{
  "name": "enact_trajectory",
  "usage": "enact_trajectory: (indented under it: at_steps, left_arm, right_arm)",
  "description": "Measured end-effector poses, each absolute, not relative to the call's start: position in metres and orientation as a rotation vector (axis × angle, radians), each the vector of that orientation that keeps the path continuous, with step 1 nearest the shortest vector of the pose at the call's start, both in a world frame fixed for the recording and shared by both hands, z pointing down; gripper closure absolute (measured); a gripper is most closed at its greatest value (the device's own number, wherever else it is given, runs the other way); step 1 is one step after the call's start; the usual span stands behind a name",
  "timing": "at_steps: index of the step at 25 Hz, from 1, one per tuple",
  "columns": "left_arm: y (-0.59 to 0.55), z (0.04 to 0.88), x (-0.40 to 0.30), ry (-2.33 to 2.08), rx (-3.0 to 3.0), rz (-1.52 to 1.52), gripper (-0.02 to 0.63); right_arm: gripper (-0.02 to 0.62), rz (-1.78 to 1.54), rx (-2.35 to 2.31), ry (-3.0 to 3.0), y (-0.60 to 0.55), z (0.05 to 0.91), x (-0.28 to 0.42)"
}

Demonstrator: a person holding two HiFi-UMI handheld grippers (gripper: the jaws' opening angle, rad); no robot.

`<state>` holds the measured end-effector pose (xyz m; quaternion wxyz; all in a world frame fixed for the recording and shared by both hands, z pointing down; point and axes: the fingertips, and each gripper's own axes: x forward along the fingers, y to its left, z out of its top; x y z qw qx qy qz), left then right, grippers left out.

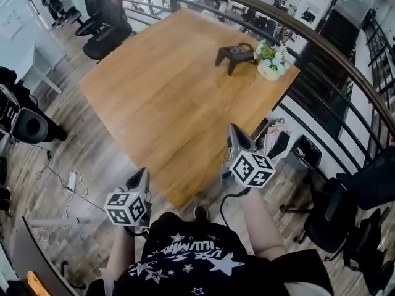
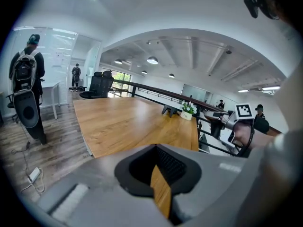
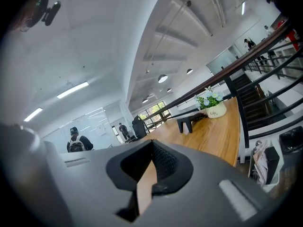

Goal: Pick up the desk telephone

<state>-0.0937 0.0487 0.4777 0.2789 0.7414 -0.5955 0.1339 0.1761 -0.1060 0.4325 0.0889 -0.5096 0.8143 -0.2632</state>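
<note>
Standing near the far right corner of the wooden table (image 1: 160, 103), in the upper middle of the head view, the desk telephone (image 1: 234, 54) is recorded as dark, untouched and resting on the table top. Just beside it, on its right, a white flower pot (image 1: 270, 68) with green and white blooms is noted; whether the two touch cannot be told. In the right gripper view a printed word reading "Life" is made out on the pot's face, with a smaller line beneath it that is too small to be read.

The left gripper (image 1: 143, 172) is seen at the lower left of the head view, off the table's near corner and above the wooden floor (image 1: 74, 140). The right gripper (image 1: 234, 133) is seen at lower centre-right, overlapping the table's near edge in the picture. Both are well apart from the desk telephone. In each gripper's own view the jaws are found drawn together, with only a thin sliver of table showing between them, and nothing is gripped.

Black-and-white square patterns, without letters, are carried on the marker cubes. White stars and lettering are printed on the black shirt (image 1: 185, 258) at the bottom of the frame; the lettering is seen upside down and is not reliably legible. Black office chairs (image 1: 105, 26) are noted at upper left, and a dark railing (image 1: 345, 73) along the right.
</note>
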Motion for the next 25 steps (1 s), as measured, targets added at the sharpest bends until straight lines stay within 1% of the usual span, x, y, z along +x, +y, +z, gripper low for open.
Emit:
enact_trajectory:
  at_steps: [6, 16, 25]
  left_arm:
    - [0.021, 0.464, -0.101, -1.599, 2.003, 0.353, 0.604]
    - [-0.080, 0.443, -0.106, -1.497, 2.159, 0.353, 0.604]
    - [-0.175, 0.436, -0.119, -1.376, 2.262, 0.353, 0.604]
  right_arm:
    - [0.594, -0.856, -1.497, 2.326, -0.142, 0.422, 0.166]
    - [0.594, -0.914, -1.514, 2.077, -0.215, 0.399, 0.170]
    - [0.592, -0.992, -1.728, 1.852, -0.300, 0.432, 0.169]
